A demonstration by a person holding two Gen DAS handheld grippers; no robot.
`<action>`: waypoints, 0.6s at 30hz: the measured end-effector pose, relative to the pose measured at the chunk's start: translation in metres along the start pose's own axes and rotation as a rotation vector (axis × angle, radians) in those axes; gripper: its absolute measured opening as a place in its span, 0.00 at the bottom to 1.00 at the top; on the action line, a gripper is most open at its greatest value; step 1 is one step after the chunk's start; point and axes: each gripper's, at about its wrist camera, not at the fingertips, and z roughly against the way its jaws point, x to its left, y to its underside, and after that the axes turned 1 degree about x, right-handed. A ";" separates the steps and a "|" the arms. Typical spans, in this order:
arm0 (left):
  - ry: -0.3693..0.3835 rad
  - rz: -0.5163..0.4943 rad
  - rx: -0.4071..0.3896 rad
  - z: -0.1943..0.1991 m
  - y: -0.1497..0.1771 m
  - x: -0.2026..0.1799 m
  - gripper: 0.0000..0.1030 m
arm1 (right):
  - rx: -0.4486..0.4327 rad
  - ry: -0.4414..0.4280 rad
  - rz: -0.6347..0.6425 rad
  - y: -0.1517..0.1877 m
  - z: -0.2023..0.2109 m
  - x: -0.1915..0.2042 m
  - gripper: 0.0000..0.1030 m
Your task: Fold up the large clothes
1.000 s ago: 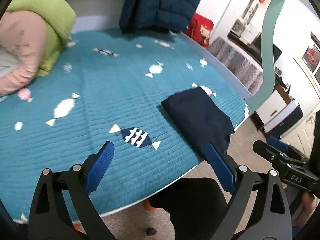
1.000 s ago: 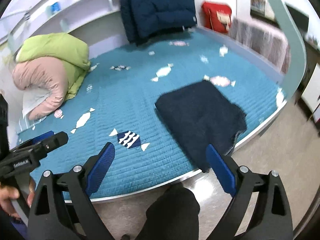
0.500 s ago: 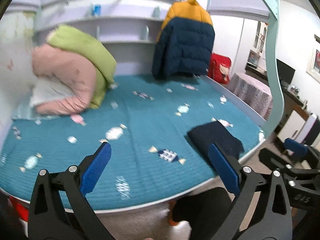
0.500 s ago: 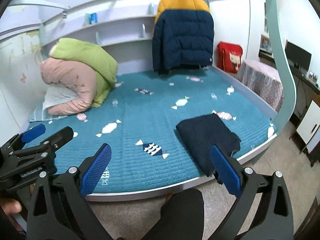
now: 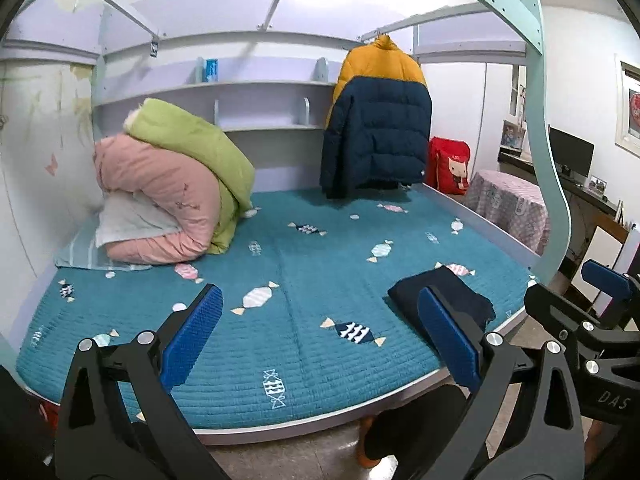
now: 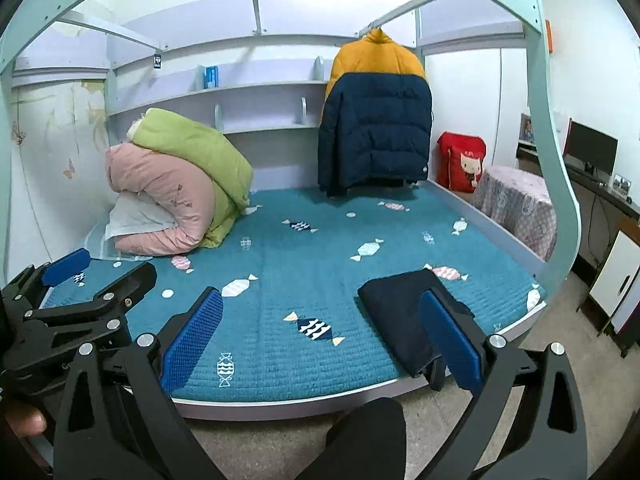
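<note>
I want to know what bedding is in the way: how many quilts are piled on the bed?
2: a pink quilt at the bed's far left corner, and a green quilt draped over it. More may be hidden behind.

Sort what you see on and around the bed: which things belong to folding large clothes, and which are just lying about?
Job:
folded dark garment
hanging jacket, possibly next
bed, the work surface
left gripper and right gripper, jaws open and empty

Lying about:
pink and green quilts
red bag
monitor
</note>
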 end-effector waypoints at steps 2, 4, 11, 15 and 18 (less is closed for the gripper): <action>-0.001 -0.003 -0.015 0.005 -0.001 0.000 0.95 | -0.008 -0.004 0.003 0.000 0.003 0.001 0.93; -0.008 -0.004 -0.028 0.011 -0.001 -0.001 0.95 | -0.017 -0.016 0.005 -0.002 0.007 0.003 0.93; -0.031 -0.009 -0.060 0.026 -0.007 0.000 0.95 | -0.051 -0.020 0.005 -0.007 0.018 0.003 0.93; -0.042 -0.011 -0.083 0.033 -0.010 -0.001 0.95 | -0.068 -0.019 0.002 -0.009 0.023 0.003 0.93; -0.057 -0.010 -0.104 0.038 -0.011 -0.004 0.95 | -0.078 -0.016 0.001 -0.010 0.026 0.004 0.93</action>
